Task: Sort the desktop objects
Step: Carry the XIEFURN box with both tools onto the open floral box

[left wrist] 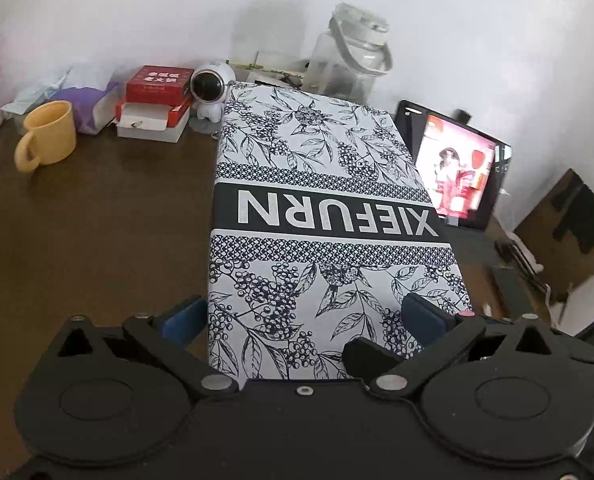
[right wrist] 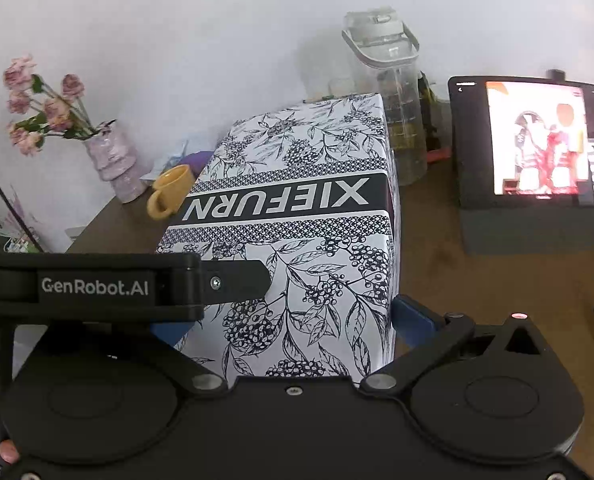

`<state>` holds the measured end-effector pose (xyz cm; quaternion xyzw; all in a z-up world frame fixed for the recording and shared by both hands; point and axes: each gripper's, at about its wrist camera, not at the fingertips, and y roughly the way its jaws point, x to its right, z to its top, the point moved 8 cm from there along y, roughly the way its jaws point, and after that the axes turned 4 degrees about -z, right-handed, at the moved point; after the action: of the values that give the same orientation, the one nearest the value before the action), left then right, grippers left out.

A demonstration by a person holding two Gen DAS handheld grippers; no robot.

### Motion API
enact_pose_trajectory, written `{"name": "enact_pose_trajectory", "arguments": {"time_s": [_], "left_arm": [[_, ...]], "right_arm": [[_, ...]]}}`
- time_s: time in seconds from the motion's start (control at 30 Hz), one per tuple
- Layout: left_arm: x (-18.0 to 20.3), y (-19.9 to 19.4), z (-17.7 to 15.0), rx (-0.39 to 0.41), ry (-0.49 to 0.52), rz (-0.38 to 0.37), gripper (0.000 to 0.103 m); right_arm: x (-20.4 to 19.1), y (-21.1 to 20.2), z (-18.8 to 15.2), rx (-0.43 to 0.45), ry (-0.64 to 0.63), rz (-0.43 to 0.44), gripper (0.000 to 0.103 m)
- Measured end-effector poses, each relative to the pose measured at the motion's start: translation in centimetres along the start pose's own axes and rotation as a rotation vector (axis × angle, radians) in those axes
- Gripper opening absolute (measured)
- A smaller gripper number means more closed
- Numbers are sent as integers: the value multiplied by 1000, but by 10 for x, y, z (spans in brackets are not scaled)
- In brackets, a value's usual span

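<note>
Both grippers straddle the near end of the XIEFURN box (left wrist: 329, 216): the left gripper (left wrist: 303, 316) and right gripper (right wrist: 285, 320) each stand spread wide, pads beside its long walls (contact unclear). Squeeze evenly and lift level, clear of the yellow mug (left wrist: 47, 134) and tablet (right wrist: 531, 140).

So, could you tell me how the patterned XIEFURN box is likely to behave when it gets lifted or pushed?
The XIEFURN box looks stiff: its edges are straight and its faces flat, so it probably won't sag. It is wide, nearly filling the spread left tongs and right tongs, so a one-sided lift might twist. Its printed surface looks smooth, possibly slippery against the pads. Its weight cannot be judged.
</note>
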<state>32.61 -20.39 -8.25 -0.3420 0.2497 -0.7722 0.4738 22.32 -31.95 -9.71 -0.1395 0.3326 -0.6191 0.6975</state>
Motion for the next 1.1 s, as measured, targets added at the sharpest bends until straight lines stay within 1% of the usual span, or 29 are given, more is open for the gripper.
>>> {"name": "enact_pose_trajectory", "arguments": {"time_s": [0.1, 0.23, 0.3, 0.4, 0.53, 0.63, 0.7, 0.8, 0.9, 0.97, 1.1], "left_arm": [[-5, 23, 12, -18, 4, 10, 103], [-9, 45, 17, -56, 16, 32, 103], [-12, 52, 16, -69, 9, 30, 103], [-15, 56, 20, -67, 13, 33, 102], [-18, 57, 22, -76, 17, 53, 102], [-23, 62, 20, -95, -2, 53, 103], [-27, 65, 18, -113, -16, 49, 103], [-29, 74, 15, -150, -6, 54, 103], [-31, 82, 13, -173, -8, 65, 103], [-33, 84, 11, -175, -17, 60, 103], [-34, 85, 10, -176, -18, 45, 103]], "right_arm": [[7, 19, 7, -14, 9, 1, 103], [15, 44, 17, -32, 21, 1, 103], [20, 57, 22, -41, 26, 2, 103], [26, 76, 30, -55, 35, 2, 103], [35, 101, 39, -74, 47, 3, 103], [31, 99, 42, -86, 52, 8, 103], [29, 101, 43, -93, 35, -5, 103], [28, 107, 40, -122, 15, -25, 103], [32, 115, 35, -145, 42, -30, 103], [34, 119, 32, -156, 60, -31, 103], [35, 105, 34, -122, 54, -54, 103]]}}
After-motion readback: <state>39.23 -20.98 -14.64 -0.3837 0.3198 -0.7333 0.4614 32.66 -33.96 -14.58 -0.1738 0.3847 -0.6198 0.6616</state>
